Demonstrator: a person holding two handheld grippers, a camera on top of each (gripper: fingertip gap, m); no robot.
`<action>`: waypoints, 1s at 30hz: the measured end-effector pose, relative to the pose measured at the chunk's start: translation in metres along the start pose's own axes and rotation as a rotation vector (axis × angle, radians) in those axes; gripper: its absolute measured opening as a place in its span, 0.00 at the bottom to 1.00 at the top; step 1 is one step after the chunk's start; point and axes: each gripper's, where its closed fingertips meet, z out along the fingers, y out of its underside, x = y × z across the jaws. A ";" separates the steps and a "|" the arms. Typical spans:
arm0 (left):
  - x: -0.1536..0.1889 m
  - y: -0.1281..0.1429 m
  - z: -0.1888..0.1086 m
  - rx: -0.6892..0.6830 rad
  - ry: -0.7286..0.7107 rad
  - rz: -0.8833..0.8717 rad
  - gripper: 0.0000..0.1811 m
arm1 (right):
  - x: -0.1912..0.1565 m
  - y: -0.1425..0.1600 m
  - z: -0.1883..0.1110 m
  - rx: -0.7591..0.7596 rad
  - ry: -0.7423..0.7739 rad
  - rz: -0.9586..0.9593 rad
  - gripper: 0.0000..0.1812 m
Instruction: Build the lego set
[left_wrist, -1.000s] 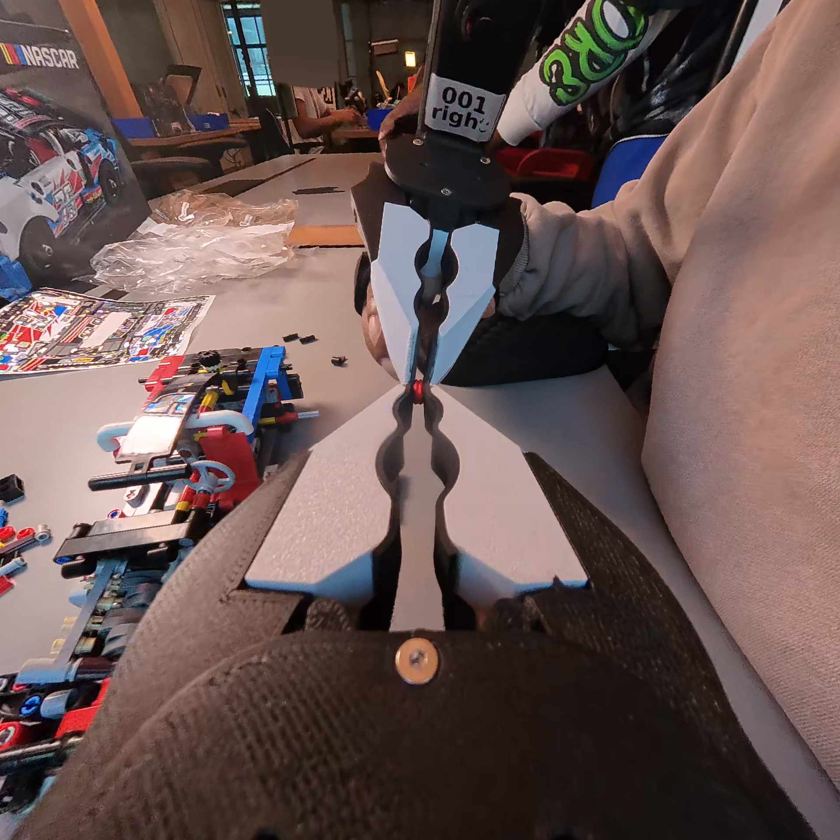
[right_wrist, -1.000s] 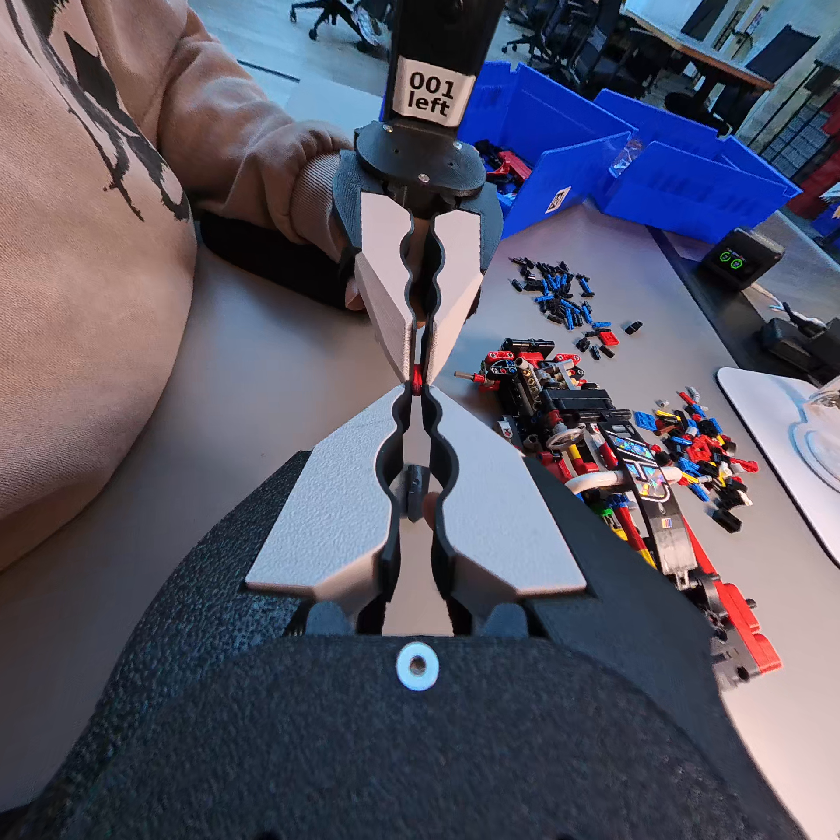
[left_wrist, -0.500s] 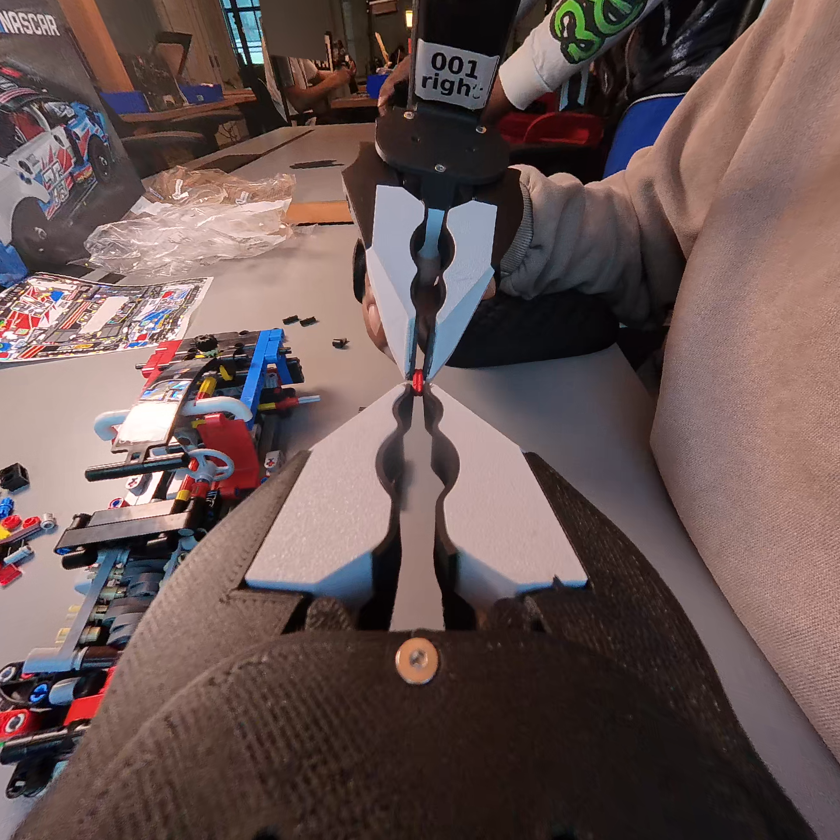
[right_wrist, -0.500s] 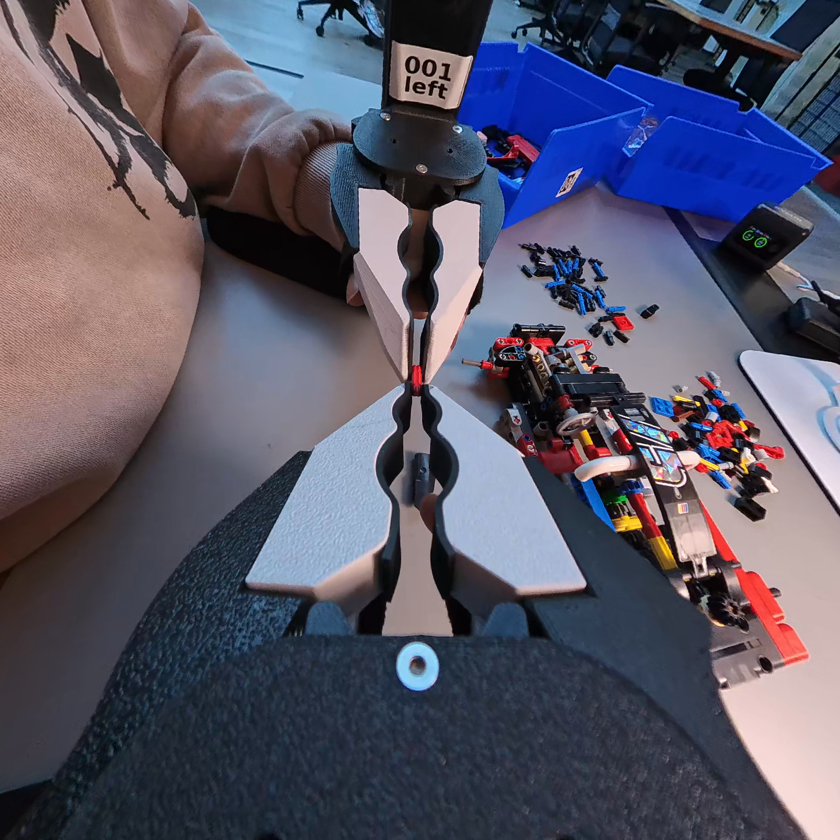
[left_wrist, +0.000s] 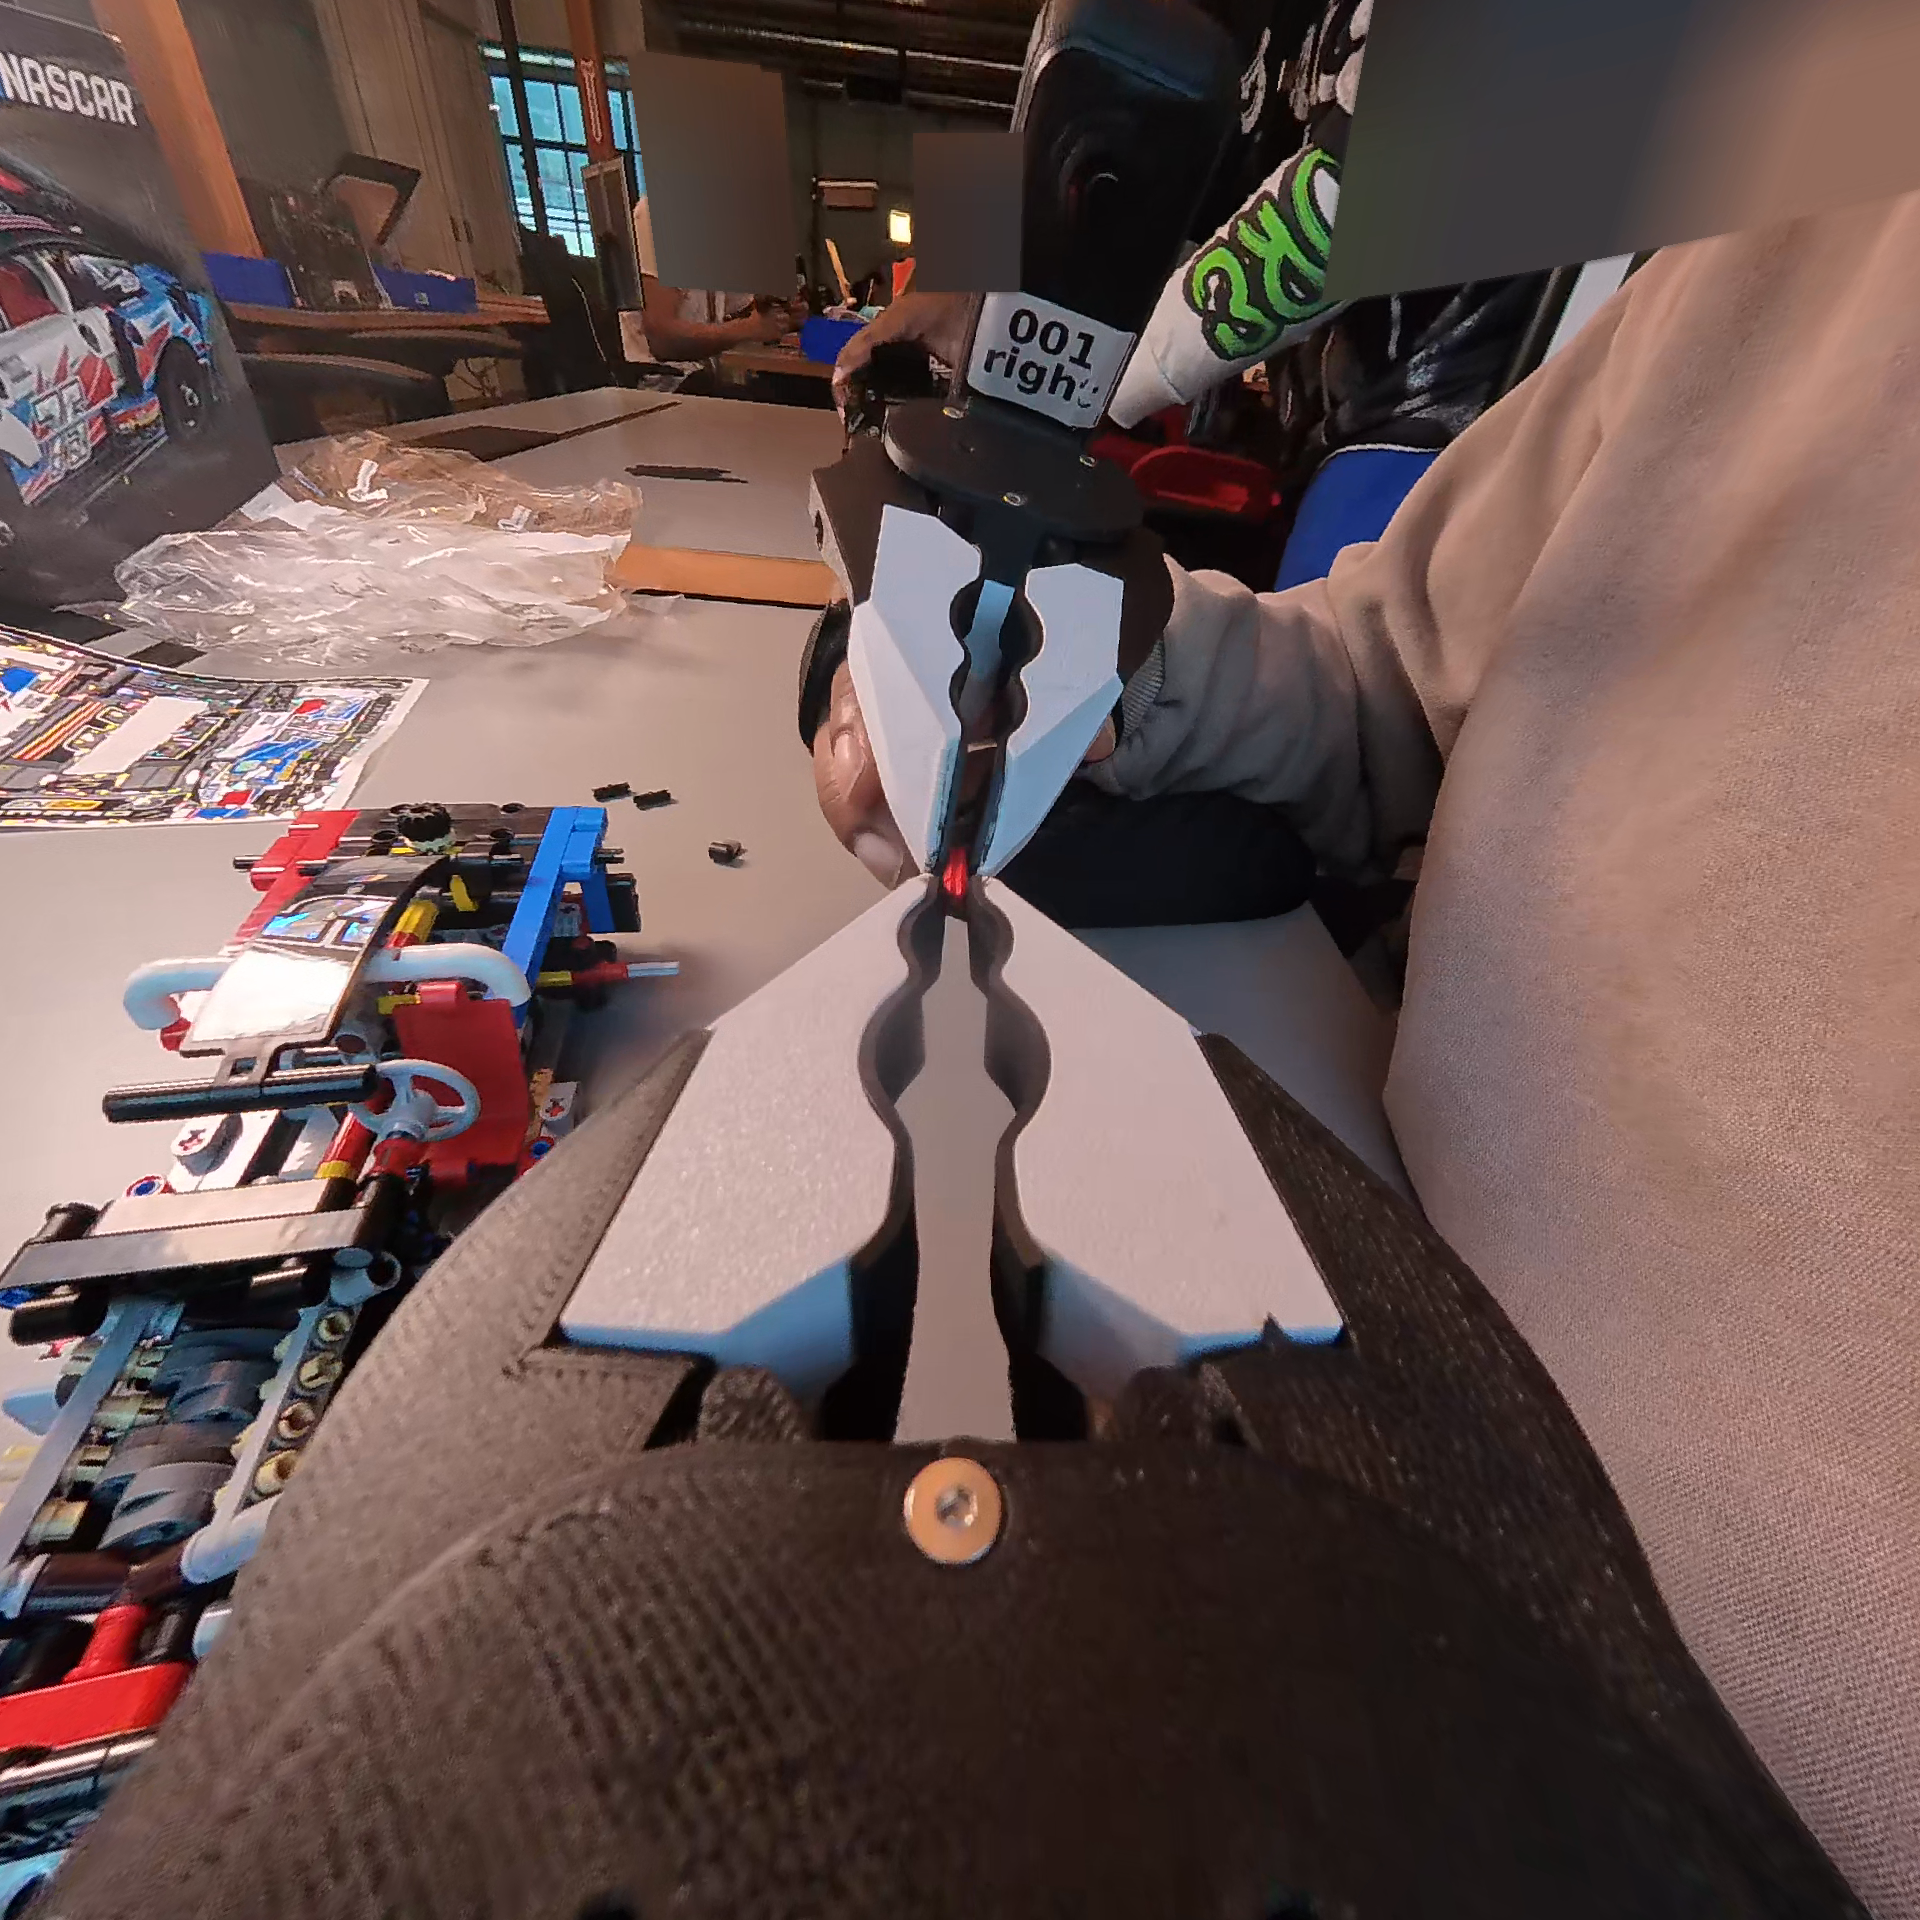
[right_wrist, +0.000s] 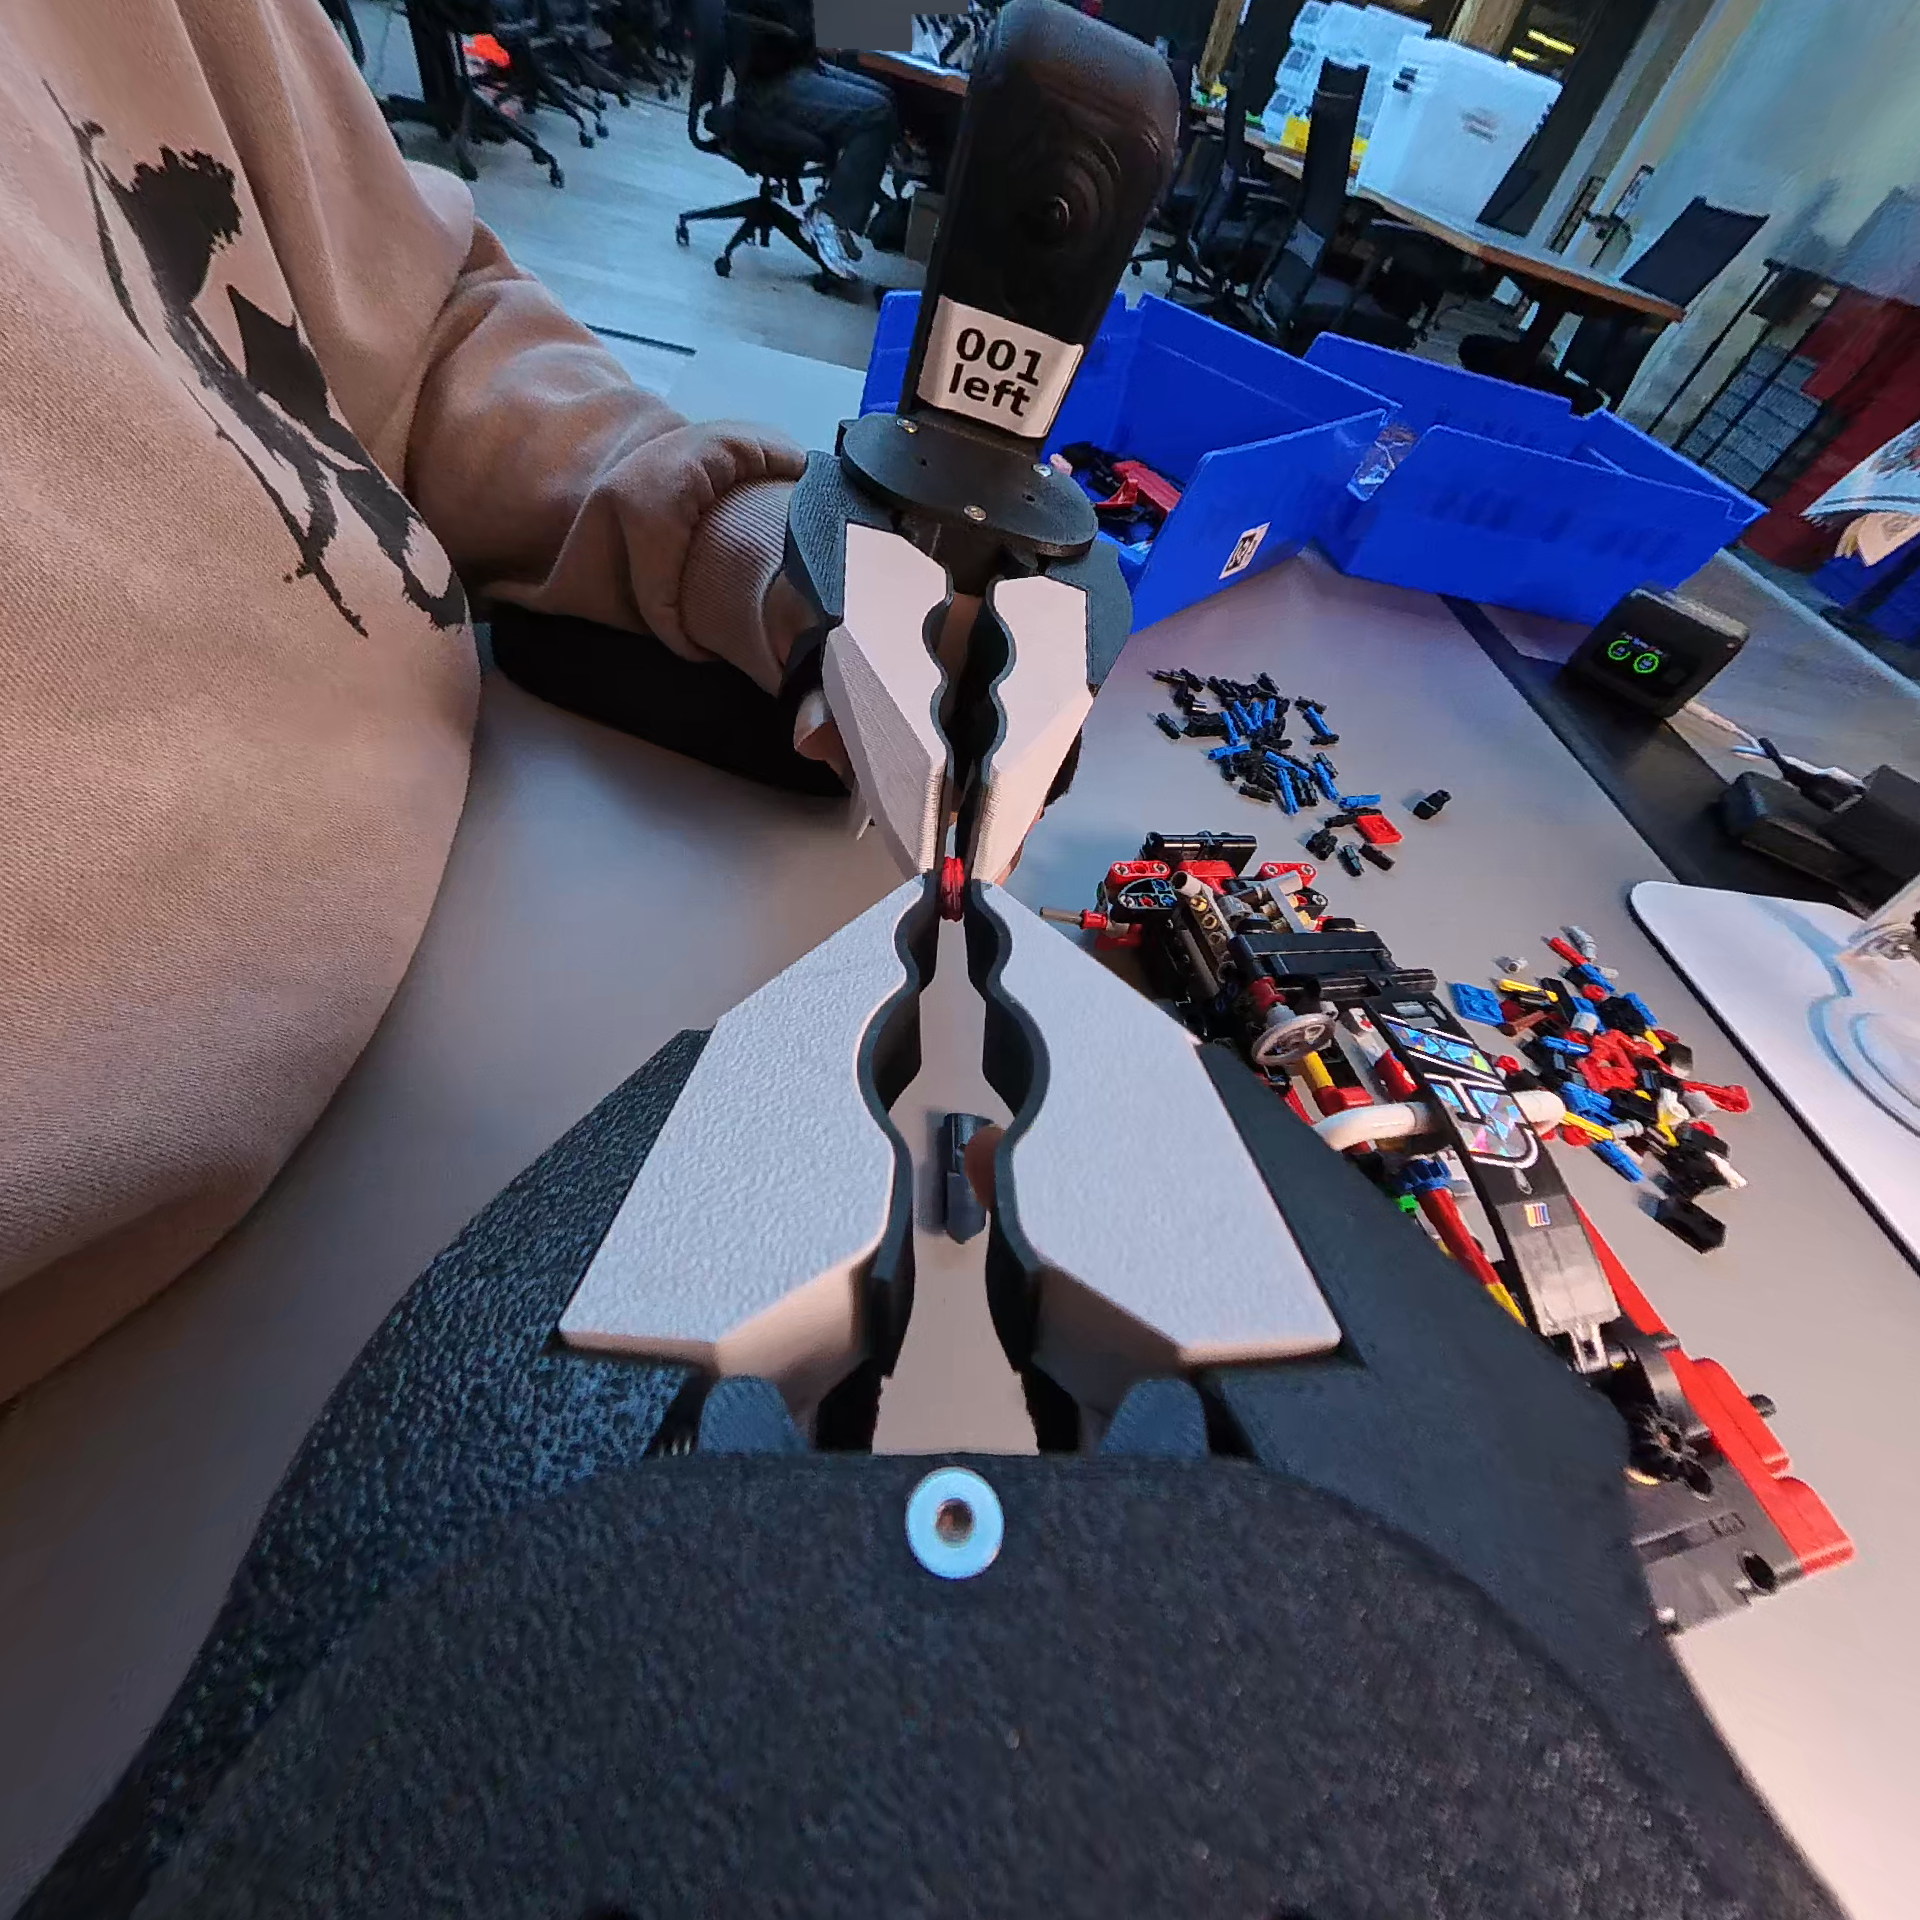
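A small red lego piece (left_wrist: 952, 889) is pinched between both grippers, which meet tip to tip above the grey table (left_wrist: 665, 727). My left gripper (left_wrist: 951, 904) is shut on its near end. My right gripper (right_wrist: 948, 902) is shut on the same red piece (right_wrist: 948, 896) from the other side. Each view shows the other gripper pointing back at the camera. The half-built lego car (left_wrist: 343, 997) lies on the table left of the left gripper, and in the right wrist view (right_wrist: 1455, 1091) it lies right of the grippers. A small black piece (right_wrist: 956, 1174) shows through the gap behind my right fingers.
Loose coloured pieces (right_wrist: 1621, 1049) and black and blue pins (right_wrist: 1268, 738) lie beyond the car. Blue bins (right_wrist: 1538, 499), a black device (right_wrist: 1652, 660) and a white mat (right_wrist: 1787, 1018) stand farther off. A sticker sheet (left_wrist: 177, 738), plastic bags (left_wrist: 384, 561) and the set's box (left_wrist: 83, 312) are at left. The person's torso (left_wrist: 1662, 935) is close by. Both grippers' tips are close together, under 4 cm apart.
Both grippers stay tip to tip on the red piece. The pair has tilted and shifted slightly, so the car sits a little differently in both views.
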 end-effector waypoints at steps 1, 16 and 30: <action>0.000 -0.001 0.000 0.005 0.000 -0.001 0.01 | 0.001 -0.001 0.000 0.009 0.005 0.000 0.01; 0.001 -0.006 0.000 0.059 0.068 -0.107 0.01 | 0.001 -0.006 -0.001 0.056 -0.006 0.018 0.01; -0.030 0.074 0.010 -0.448 -0.119 -0.156 0.20 | 0.053 0.036 -0.049 -0.031 0.167 0.106 0.01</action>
